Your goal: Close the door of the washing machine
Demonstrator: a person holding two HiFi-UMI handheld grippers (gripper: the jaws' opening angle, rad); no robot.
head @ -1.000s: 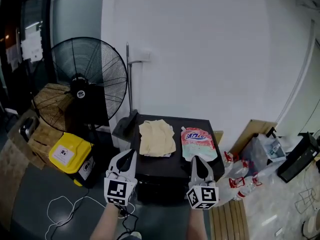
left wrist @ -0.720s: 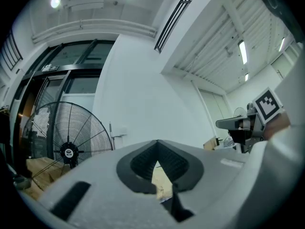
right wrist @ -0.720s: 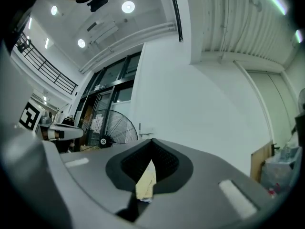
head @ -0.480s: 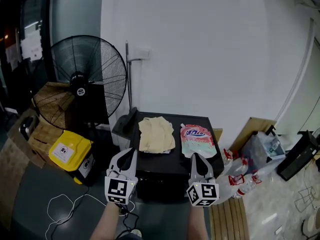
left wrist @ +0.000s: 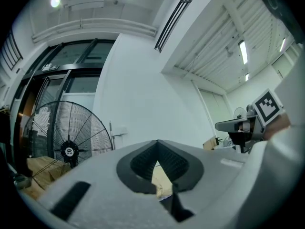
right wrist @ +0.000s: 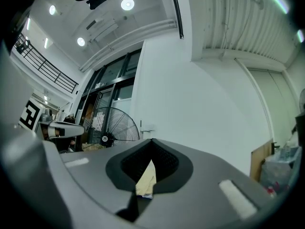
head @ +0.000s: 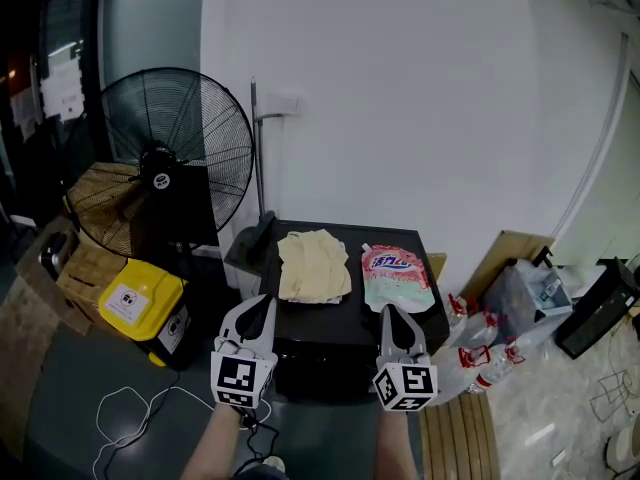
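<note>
Neither left gripper [head: 260, 303] nor right gripper [head: 391, 314] has moved, jaws closed and empty, before the washing machine [head: 322, 330].

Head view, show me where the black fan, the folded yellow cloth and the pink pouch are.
black fan [head: 160, 180]: head view, on its centre hub.
folded yellow cloth [head: 313, 265]: head view, middle of its top layer.
pink pouch [head: 396, 280]: head view, middle of its front face.

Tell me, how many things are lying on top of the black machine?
2. A folded yellowish cloth lies on the left side, and a pink-and-green pouch lies beside it on the right. Nothing else seems hidden there.
</note>
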